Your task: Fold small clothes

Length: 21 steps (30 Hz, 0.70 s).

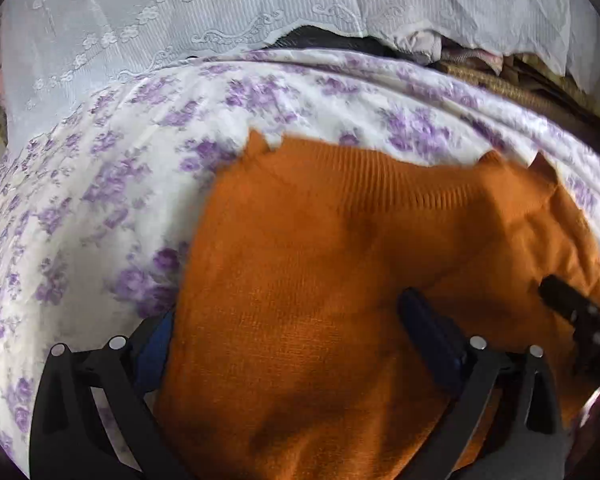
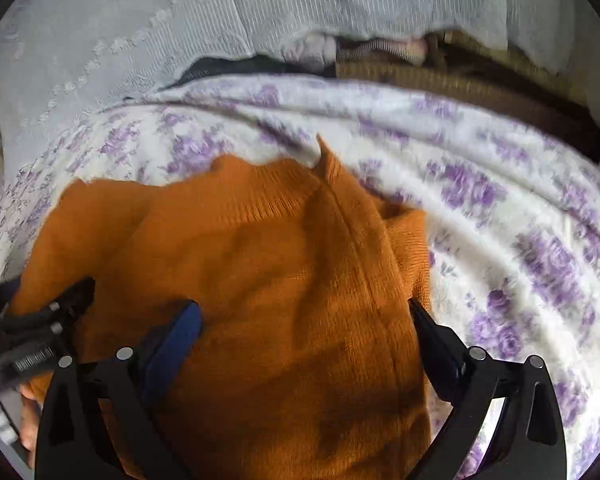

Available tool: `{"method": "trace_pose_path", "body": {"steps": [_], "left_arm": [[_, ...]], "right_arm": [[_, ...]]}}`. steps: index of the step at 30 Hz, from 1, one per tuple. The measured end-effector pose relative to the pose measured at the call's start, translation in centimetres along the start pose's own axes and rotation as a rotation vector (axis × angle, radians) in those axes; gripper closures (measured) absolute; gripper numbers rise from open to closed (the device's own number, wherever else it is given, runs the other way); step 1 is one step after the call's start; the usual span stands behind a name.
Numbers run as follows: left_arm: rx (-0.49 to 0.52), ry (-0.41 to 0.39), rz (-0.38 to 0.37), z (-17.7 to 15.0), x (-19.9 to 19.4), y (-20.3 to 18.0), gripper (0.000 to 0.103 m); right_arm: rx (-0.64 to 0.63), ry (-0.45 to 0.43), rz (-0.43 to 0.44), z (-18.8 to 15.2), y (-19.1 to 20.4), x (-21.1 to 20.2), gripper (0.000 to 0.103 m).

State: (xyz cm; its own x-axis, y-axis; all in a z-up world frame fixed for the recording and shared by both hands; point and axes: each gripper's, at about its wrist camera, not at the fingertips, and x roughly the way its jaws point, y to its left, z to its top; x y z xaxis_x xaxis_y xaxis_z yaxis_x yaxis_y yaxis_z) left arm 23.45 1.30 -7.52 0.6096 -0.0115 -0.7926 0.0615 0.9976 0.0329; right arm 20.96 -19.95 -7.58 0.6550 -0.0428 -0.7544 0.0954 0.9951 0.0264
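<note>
Orange knit sweater (image 1: pixel 300 280) draped between both claws, low centre of each frame, over floral bedsheet (image 1: pixel 100 200).

Left claw (image 1: pixel 284 316) and right claw (image 2: pixel 304 312) spread wide, fabric bunched between fingers; whether gripped, cannot tell. Best lifted evenly, edges aligned, crease kept straight. Lace cloth (image 1: pixel 140 20) and clutter pile (image 1: pixel 480 60) along upper frame, well apart.
</note>
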Motion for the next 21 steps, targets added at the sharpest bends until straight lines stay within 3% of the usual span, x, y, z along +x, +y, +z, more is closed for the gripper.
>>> {"method": "trace_pose_path", "body": {"steps": [4,6,12,15,19,21], "left_arm": [[-0.113,-0.020,-0.056,-1.1,-1.6,2.3,0.004],[-0.143,-0.037,-0.044,-2.0,-2.8,3.1,0.004],[-0.076,-0.042,-0.005,-5.0,-5.3,1.9,0.004],[0.020,0.004,0.089,-5.9,-4.4,0.4,0.004],[0.036,-0.034,0.137,-6.5,-5.5,-0.1,0.004],[0.019,-0.090,0.103,-6.9,-7.2,-0.1,0.004]], "right_arm": [[0.080,-0.152,0.057,-0.7,-1.9,-3.1,0.003],[0.125,-0.192,0.073,-1.5,-2.8,-4.2,0.003],[0.068,-0.163,0.064,-3.5,-1.6,-5.6,0.003],[-0.058,0.041,-0.055,-4.5,0.7,-3.2,0.003],[-0.056,0.010,-0.060,-5.0,0.7,-4.2,0.003],[-0.037,-0.089,-0.042,-5.4,0.4,-6.1,0.003]]}}
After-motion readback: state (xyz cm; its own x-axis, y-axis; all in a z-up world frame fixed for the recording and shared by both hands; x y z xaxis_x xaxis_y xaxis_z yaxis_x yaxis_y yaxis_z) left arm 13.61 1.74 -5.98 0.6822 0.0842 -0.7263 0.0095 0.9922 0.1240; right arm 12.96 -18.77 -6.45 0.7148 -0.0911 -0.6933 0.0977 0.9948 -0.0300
